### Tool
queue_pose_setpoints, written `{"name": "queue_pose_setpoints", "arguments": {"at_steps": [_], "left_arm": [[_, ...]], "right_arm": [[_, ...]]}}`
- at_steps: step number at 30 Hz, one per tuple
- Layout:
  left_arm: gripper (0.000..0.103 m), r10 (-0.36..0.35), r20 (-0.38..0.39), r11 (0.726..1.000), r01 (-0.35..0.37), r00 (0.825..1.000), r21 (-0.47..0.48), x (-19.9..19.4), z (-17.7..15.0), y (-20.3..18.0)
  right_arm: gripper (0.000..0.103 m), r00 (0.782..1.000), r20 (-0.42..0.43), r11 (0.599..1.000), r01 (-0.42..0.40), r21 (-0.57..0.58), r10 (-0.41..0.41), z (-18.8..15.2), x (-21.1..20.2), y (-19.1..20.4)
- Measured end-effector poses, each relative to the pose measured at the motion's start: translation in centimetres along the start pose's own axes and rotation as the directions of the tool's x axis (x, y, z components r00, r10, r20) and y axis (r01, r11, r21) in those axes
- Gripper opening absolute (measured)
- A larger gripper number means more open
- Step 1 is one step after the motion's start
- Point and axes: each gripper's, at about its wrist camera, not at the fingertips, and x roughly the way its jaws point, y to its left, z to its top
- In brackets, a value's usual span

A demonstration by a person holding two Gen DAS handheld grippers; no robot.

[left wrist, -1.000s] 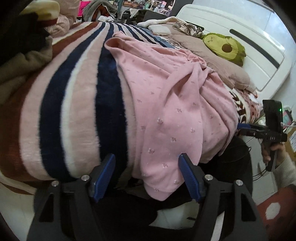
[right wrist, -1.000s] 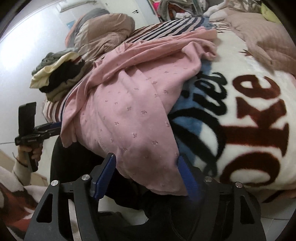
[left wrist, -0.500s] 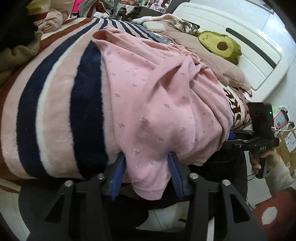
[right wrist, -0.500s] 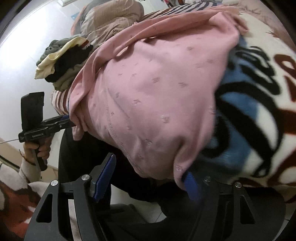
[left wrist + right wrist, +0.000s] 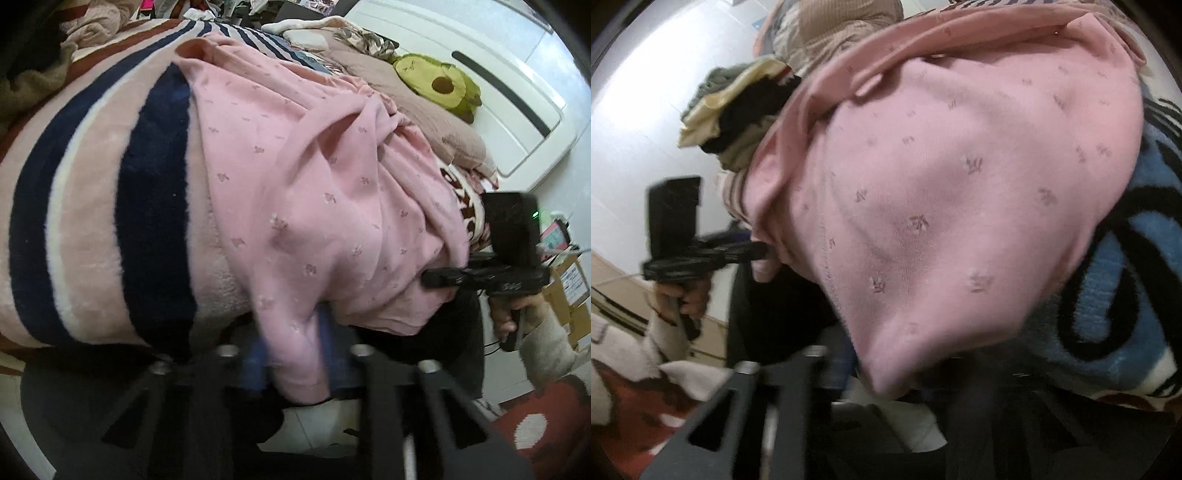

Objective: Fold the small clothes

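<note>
Blanket (image 5: 92, 206), striped, spreads ahead of both grippers, carrying the pink garment (image 5: 325, 206), rumpled and sprigged with tiny flowers. Left gripper (image 5: 291, 354) pinches its near hem corner; right gripper (image 5: 886, 373) clamps the other corner.

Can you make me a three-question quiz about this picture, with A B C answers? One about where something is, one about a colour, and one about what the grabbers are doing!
1. Where is the avocado plush?
A. near the white headboard
B. on the floor
C. in a gripper

2. What colour is the small garment?
A. green
B. pink
C. black

3. What is the left gripper doing?
A. hanging open in the air
B. pinching the garment's hem
C. holding the plush

Answers: 1 A, it lies on the pillows beside the headboard. 2 B, pink with tiny prints. 3 B, its blue fingers sit close on each side of the hanging hem.
</note>
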Motion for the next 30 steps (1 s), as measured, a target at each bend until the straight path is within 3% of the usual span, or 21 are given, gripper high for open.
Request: {"name": "queue_pose_setpoints", "arguments": {"at_steps": [3,11,18,30], "left_arm": [[0.008,-0.015,0.02,1.0,0.015,1.0,0.018,-0.5,0.3,-0.6],[0.007,-0.091,0.158,0.992,0.075,0.983,0.103,-5.0,2.6,-3.5],[0.007,-0.094,0.24,0.985,0.056,0.966,0.163,-8.3,3.1,-5.4],[0.006,-0.064,0.337,0.985,0.006,0.939,0.172,-13.4,0.5,-6.3]], "right_arm": [[0.011,0.999,0.02,0.999,-0.035,0.001,0.035,0.1,-0.8,0.6],[0.01,0.982,0.15,0.992,-0.1,-0.08,0.111,2.1,-6.1,3.7],[0.01,0.97,0.212,0.982,-0.082,-0.171,0.118,2.6,-9.0,6.4],[0.009,0.956,0.273,0.982,-0.063,-0.179,0.111,0.2,-11.3,8.3]]}}
